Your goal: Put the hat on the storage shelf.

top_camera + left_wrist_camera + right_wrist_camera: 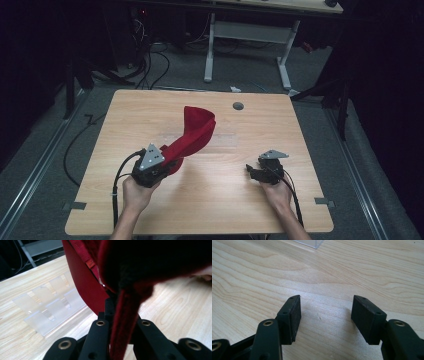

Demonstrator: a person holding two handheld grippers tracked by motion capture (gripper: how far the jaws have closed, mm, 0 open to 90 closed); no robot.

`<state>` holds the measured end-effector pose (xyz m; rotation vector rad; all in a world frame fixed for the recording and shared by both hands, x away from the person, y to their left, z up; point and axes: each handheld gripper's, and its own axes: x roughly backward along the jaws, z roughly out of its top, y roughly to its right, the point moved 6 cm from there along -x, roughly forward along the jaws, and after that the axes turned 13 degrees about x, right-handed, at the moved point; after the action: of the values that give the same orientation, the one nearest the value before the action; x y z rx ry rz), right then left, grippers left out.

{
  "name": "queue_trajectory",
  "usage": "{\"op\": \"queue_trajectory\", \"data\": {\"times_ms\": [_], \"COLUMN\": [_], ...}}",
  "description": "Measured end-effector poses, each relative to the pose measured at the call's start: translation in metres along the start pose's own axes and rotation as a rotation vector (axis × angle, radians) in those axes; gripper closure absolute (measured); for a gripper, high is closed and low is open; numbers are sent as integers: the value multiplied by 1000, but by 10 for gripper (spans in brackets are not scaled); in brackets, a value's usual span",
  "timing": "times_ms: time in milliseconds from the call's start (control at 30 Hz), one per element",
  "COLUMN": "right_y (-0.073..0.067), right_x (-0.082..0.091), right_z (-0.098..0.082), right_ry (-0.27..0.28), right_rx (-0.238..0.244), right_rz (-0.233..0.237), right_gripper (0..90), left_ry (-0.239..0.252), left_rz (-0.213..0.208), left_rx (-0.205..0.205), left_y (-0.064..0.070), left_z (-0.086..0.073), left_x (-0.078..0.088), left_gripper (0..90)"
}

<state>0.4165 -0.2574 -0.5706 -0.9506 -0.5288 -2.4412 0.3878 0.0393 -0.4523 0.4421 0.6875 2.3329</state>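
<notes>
Red cloth [196,134] hangs from my left gripper [161,167], lifted off the table [210,200] and arching up and away toward the far side, where its upper end folds over on itself. In the left gripper view the jaws are clamped tight on a narrow bunched edge of that cloth [123,322], which runs straight up between them; the rest of the fabric billows above and to the left, with a stitched hem and a small tag visible along one edge. Behind the cloth, lying flat on the wood, I can see a clear plastic stand [50,307] with a few raised tabs.

My right gripper [256,172] sits low over the table at the right, well apart from the cloth, held in my right hand [277,192]. Its jaws stand wide apart with nothing between them; in the right gripper view I see bare wood grain through the gap, and a corner of clear plastic [310,243] at the top edge. My left hand [135,192] grips its tool from below.

A small grey round cap [238,105] is set into the tabletop near the far edge.
</notes>
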Motion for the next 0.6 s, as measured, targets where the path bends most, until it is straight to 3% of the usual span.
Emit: {"op": "queue_trajectory", "data": {"times_ms": [167, 433, 600], "right_y": [0, -1, -1], "right_x": [0, 0, 0], "right_z": [-2, -2, -2], "right_ry": [23, 22, 21], "right_rx": [-2, -4, -3], "right_rz": [-8, -8, -8], "right_gripper": [393, 377, 375], "left_ry": [32, 81, 110], "left_rz": [-9, 33, 21], "left_rx": [36, 64, 127], "left_y": [-3, -12, -16], "left_z": [10, 23, 31], "left_x": [-2, -7, -12], "left_gripper": [854, 853, 853]}}
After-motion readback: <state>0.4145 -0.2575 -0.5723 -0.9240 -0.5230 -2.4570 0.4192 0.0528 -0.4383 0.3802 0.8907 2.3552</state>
